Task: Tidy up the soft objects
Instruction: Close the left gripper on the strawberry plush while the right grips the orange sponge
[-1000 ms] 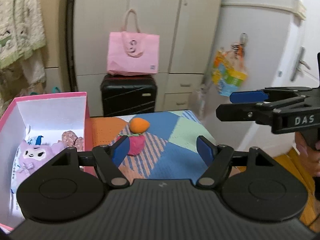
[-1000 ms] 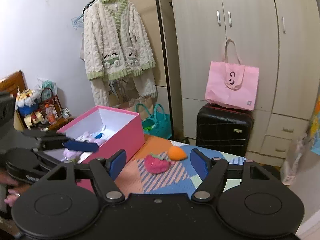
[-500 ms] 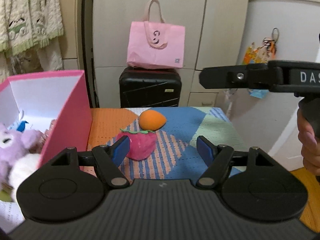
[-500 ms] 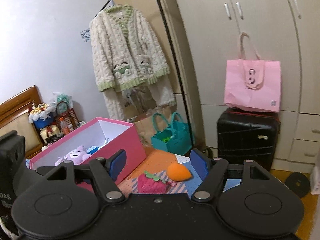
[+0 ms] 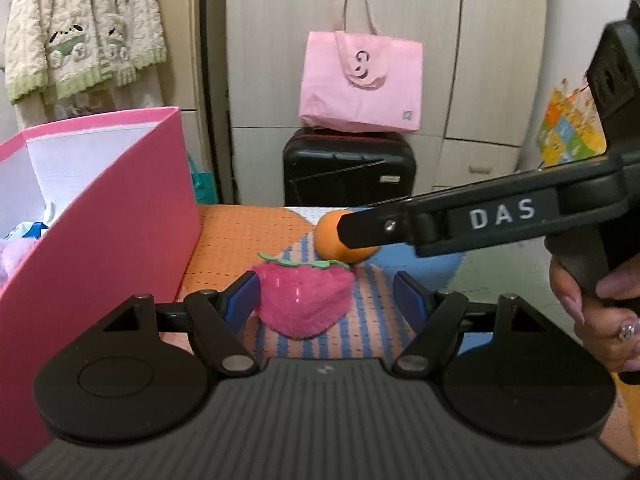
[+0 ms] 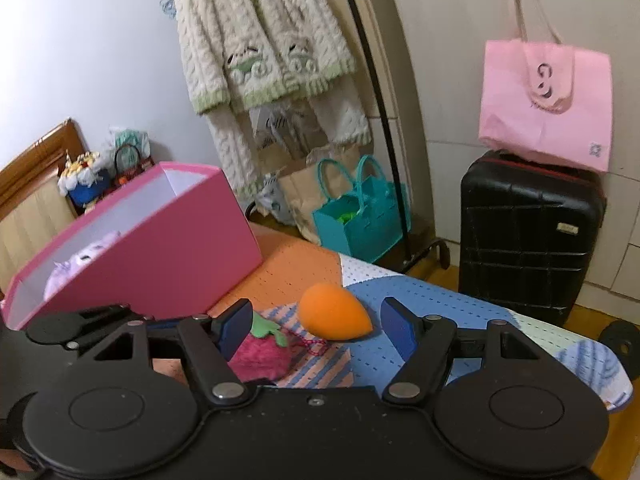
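A pink plush strawberry lies on the patchwork mat between the open fingers of my left gripper. An orange egg-shaped sponge lies just behind it. In the right wrist view the orange sponge sits between and slightly ahead of the open fingers of my right gripper, with the strawberry at its left finger. The pink box stands at the left and holds a purple plush. The right gripper's arm crosses the left wrist view and partly hides the sponge.
A black suitcase with a pink tote bag on it stands behind the mat. A teal bag and a hanging knit cardigan are by the wardrobe. The mat's right edge drops to the floor.
Both grippers have moved down and in toward the toys. The strawberry now lies between the left fingers and the orange sponge between the right fingers. Both stay open.
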### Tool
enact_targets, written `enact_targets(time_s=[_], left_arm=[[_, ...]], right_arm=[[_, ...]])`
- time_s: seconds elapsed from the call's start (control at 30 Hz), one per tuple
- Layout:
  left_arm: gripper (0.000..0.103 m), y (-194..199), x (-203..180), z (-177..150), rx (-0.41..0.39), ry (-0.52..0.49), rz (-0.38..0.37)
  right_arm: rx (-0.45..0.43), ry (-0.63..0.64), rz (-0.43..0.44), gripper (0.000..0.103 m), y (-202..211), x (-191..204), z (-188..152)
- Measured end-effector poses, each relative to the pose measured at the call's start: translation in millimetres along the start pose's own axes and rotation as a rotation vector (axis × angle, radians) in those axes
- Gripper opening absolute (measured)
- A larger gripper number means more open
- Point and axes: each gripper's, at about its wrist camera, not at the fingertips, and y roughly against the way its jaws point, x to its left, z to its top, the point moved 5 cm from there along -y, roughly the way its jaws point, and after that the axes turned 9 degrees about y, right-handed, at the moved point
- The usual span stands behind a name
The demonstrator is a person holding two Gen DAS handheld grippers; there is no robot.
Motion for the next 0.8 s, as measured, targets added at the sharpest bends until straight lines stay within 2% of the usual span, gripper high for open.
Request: enact_targets(time_s=[0.07,0.13,0.27,0.4,0.5,0.63,0.8], left_arm=[[0.072,-9.3,0.8,-0.4,0.065,0.001,0.025],[0.072,-10.9,4.4,2.2,0.055,0.036,0.032],[0.072,-13.4,5.3,4.5,0.012,0.023,0.072],[0.072,-20.8,8.4,4.7,0.023,0.025,0.085],[0.069,-26.8,7.7,-1.0,0.058,0.001,0.099],[0.057,-27.3,6.2,-1.3,0.059,0.006,0.066],[0.051,-25.4,4.0,-4.0,0.046,-0.032,0.051]], right_arm=[[0.013,0.002,0.013,0.075,-9.5,-2.1,-1.0],[0.019,0.002,0.025,0.075,-16.6,-3.8,-1.8],[0.018,0.032,0.038,0.075,-26.5,-3.7,0.5],[0.036,0.068,0.035,0.071,-35.1,-2.4,-0.8],[0.047,0.049,0.045,0.065,-38.4,-5.7,-4.9],[0.044,0.042,0.037,0.055,-39.3,-12.0,-7.9],[0.035,0.062,0.031,0.052,-36.0,-12.1,-9.9]])
